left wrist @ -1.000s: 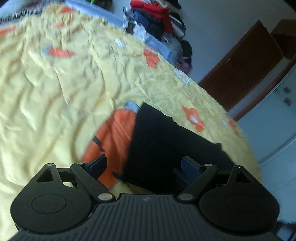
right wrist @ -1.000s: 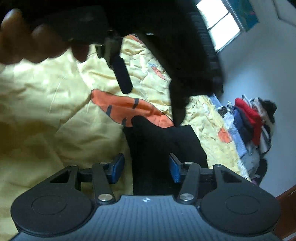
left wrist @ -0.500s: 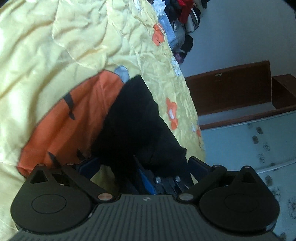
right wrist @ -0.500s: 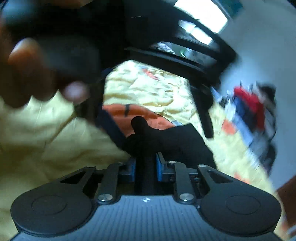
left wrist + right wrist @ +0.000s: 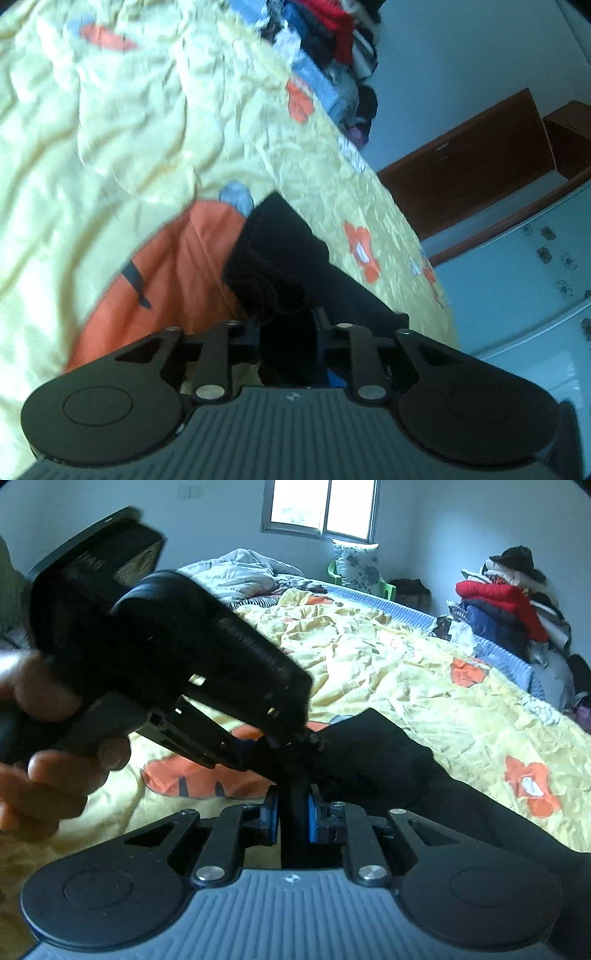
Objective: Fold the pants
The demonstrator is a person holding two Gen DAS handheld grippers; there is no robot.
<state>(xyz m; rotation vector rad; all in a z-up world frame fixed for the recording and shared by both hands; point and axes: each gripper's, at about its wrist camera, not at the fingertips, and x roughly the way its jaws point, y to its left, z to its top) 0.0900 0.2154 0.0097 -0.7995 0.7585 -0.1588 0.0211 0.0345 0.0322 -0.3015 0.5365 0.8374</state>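
1. The left gripper (image 5: 288, 339), wide open a second ago, is closing its jaws on the black pants (image 5: 295, 254).
2. The right gripper (image 5: 292, 818), earlier half open, now pinches the pants' edge.

I'm looking into a home bedroom, wide bed (image 5: 424, 686) under a yellow flowered quilt, rumpled white duvet (image 5: 243, 572) at its far end, window (image 5: 319, 507) behind it, clothes pile (image 5: 506, 605) beside its right edge
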